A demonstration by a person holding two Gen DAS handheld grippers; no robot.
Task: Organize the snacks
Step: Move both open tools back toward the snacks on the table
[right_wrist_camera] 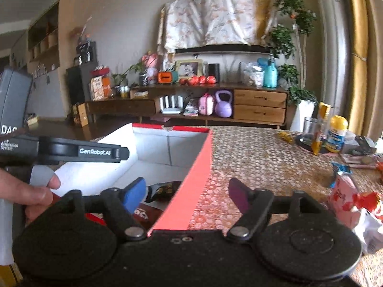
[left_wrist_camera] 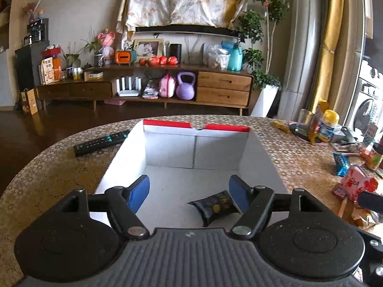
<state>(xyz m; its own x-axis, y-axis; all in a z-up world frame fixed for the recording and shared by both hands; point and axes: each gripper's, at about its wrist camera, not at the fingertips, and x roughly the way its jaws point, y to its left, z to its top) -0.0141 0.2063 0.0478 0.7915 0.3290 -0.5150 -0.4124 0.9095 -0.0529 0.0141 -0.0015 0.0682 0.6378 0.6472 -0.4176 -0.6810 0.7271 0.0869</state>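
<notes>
Dark snack packet (left_wrist_camera: 216, 207) is lying flat on the floor of the red-and-white box (left_wrist_camera: 261, 153), long axis running diagonally, one end nearly touching the right finger, the other pointing back toward the camera's left. Left gripper (left_wrist_camera: 189, 191) fingers (left_wrist_camera: 140, 191) are standing wide, gripping nothing. Right gripper (right_wrist_camera: 186, 195) fingers are also standing wide, straddling the box's red side wall. Box is sitting on a patterned gold surface (left_wrist_camera: 59, 167); remote (left_wrist_camera: 100, 142) left of the fingers, more snacks (left_wrist_camera: 354, 184) to the right. Wooden sideboard (left_wrist_camera: 222, 87) is standing beyond.
</notes>
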